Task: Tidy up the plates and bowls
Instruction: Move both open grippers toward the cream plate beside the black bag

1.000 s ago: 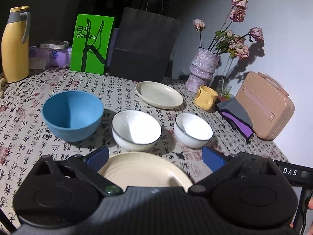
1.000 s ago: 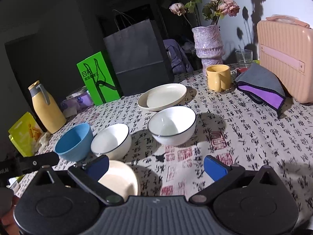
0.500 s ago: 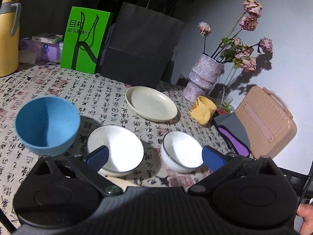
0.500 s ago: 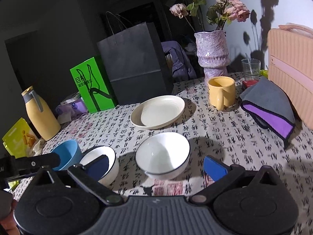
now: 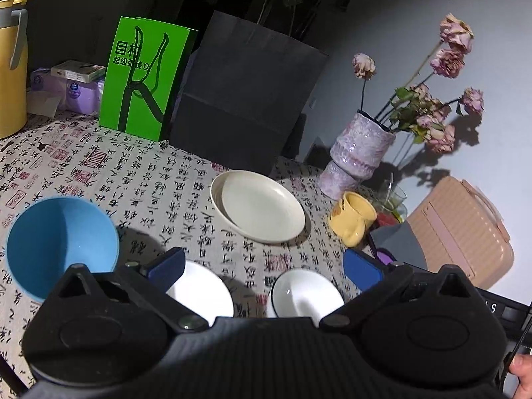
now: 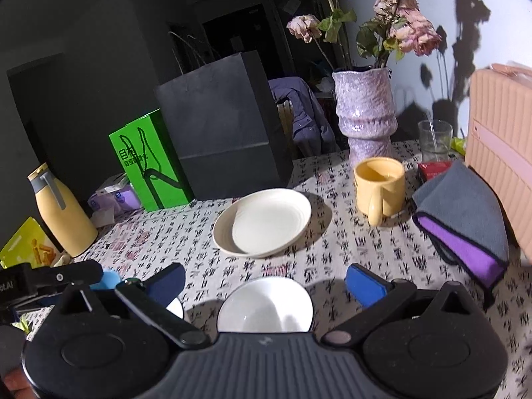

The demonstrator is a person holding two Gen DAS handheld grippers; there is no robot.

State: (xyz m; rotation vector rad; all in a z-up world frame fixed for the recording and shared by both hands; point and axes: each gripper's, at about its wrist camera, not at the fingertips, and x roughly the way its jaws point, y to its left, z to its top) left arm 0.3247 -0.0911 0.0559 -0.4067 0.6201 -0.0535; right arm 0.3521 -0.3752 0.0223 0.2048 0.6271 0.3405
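A cream plate [image 5: 259, 211] [image 6: 266, 222] lies mid-table, beyond both grippers. Two white bowls with dark rims sit close in: one [image 5: 202, 294] under my left gripper's left finger, the other [image 5: 306, 294] [image 6: 266, 307] beside it. A blue bowl [image 5: 61, 244] stands at the left; only its rim [image 6: 106, 279] shows in the right wrist view. My left gripper [image 5: 262, 266] is open above the white bowls, holding nothing. My right gripper [image 6: 264, 282] is open over the right white bowl, empty. A second cream plate seen earlier is out of view.
Behind the plate stand a black paper bag [image 5: 246, 99], a green box [image 5: 146, 79] and a lilac vase of dried roses [image 6: 365, 113]. A yellow mug [image 6: 379, 186], grey-purple cloth [image 6: 465, 219], pink case [image 5: 462, 229] and glass crowd the right. A yellow flask [image 6: 63, 212] stands left.
Both grippers have advanced over the table toward the far cream plate. The near cream plate has slipped out of view beneath them, and the white bowls now lie under the fingers.
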